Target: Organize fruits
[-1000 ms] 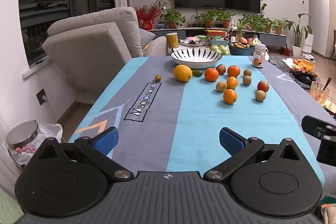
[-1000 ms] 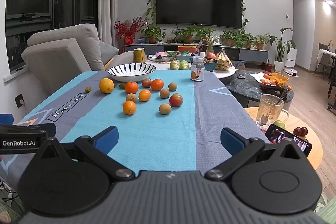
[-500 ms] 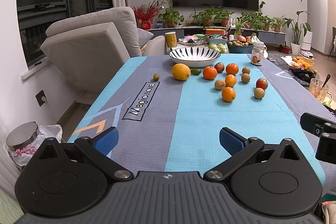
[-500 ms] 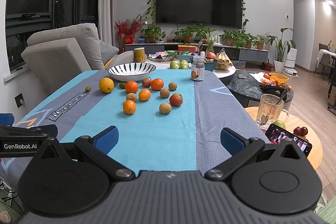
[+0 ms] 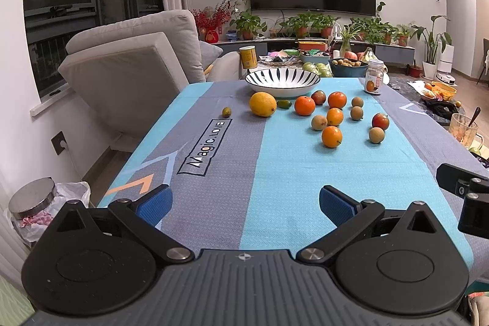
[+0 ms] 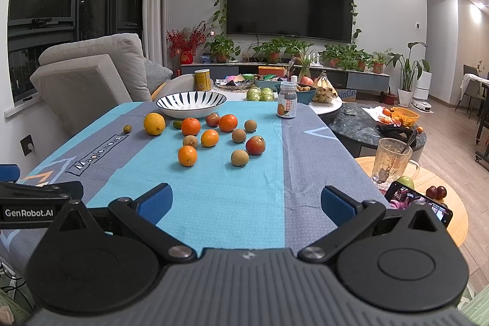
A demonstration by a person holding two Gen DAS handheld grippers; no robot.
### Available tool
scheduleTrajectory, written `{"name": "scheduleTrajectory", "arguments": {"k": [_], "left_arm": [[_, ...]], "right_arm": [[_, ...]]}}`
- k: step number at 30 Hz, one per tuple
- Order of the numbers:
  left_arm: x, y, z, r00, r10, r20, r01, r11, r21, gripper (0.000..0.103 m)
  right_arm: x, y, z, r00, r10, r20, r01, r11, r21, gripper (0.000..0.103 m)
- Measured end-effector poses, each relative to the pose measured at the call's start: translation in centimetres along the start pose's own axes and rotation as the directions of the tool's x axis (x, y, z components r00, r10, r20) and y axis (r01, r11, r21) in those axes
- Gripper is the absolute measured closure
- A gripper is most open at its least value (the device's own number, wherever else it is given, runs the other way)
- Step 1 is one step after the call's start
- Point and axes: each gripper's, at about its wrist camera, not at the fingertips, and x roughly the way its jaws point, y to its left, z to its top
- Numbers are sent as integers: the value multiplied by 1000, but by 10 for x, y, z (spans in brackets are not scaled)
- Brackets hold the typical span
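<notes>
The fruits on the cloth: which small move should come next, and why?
Probably reach the right gripper forward to the nearest orange. Both grippers stand open and empty at the near edge, the striped bowl at the far end holds nothing, and all the fruits lie loose on the cloth.

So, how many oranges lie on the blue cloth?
4. The left orange and right orange lie just in front of the bowl. The middle orange is closer, and the nearest orange is closest to the camera. None seems hidden.
</notes>
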Motion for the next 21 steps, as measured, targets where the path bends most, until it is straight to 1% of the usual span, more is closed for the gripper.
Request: {"name": "scheduleTrajectory", "arguments": {"k": [17,21], "left_arm": [[0,1,-1,1000,-6,-3,6,1000,3,0],[0,3,-2,1000,-11,9,11,1000,-10,0]], "right_arm": [[3,0,-1,1000,-2,-1,2,1000,-2,31],[0,2,-2,1000,-18,0,18,1000,-10,31]]}}
